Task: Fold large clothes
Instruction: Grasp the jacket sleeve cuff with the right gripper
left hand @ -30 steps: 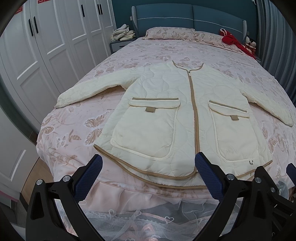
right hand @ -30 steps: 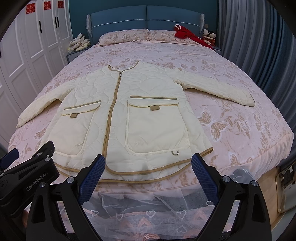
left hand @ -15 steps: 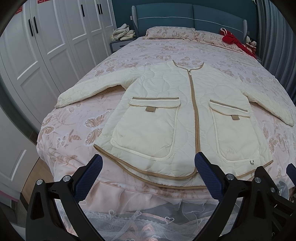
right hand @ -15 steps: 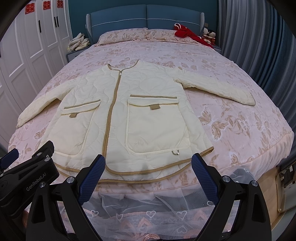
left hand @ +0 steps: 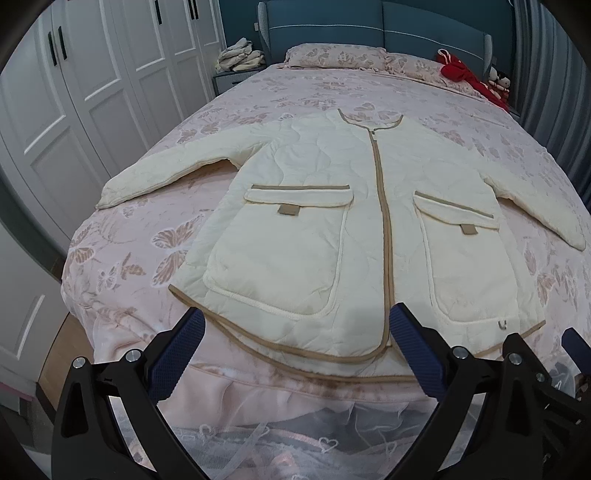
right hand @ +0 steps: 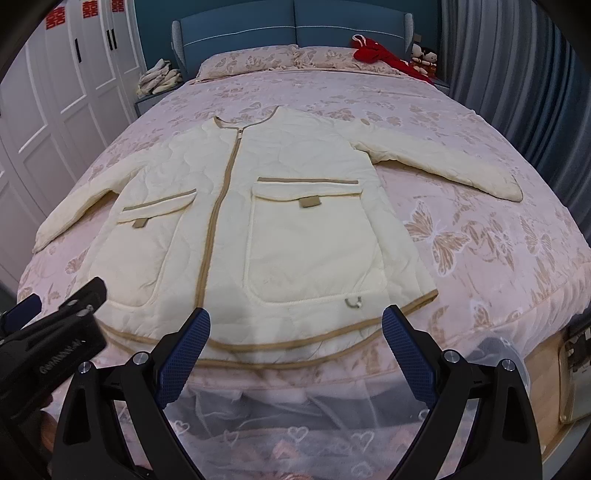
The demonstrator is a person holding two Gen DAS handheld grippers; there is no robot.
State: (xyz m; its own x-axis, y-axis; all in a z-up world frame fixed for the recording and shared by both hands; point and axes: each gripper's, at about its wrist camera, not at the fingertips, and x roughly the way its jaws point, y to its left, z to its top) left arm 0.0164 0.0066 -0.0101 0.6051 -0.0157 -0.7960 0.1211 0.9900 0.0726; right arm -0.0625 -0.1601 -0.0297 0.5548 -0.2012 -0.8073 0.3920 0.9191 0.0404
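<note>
A pink butterfly-patterned bed (left hand: 122, 258) fills the space ahead of both grippers, its foot edge running just beneath their fingertips, with a sheer lace skirt (right hand: 295, 424) hanging below the fingers. Beyond the bed's far end stands a blue padded headboard (left hand: 369, 33), and white wardrobe doors (left hand: 92, 74) line the side off to the left of the tools.

A cream quilted jacket (left hand: 332, 221) lies flat and face up on the bed, directly ahead of both grippers, zipped shut, with the neckline farthest from them and its tan-trimmed hem nearest. Both sleeves spread out to either side. Its tan zip line runs away from the tools, and one large flap pocket (right hand: 310, 236) sits on each side of it.

The left gripper (left hand: 295, 332) hovers at the foot edge with its jaws spread wide and nothing between them; its blue pads (left hand: 177, 354) sit just short of the hem, framing the jacket's left half. The right gripper (right hand: 295, 332) is likewise wide open and empty, its blue pads (right hand: 410, 354) just short of the hem under the right pocket.

Far ahead to the right, a red fabric item (right hand: 376, 53) lies by the pillows, and a pile of pale clothes (left hand: 240, 55) rests on a nightstand far ahead to the left.
</note>
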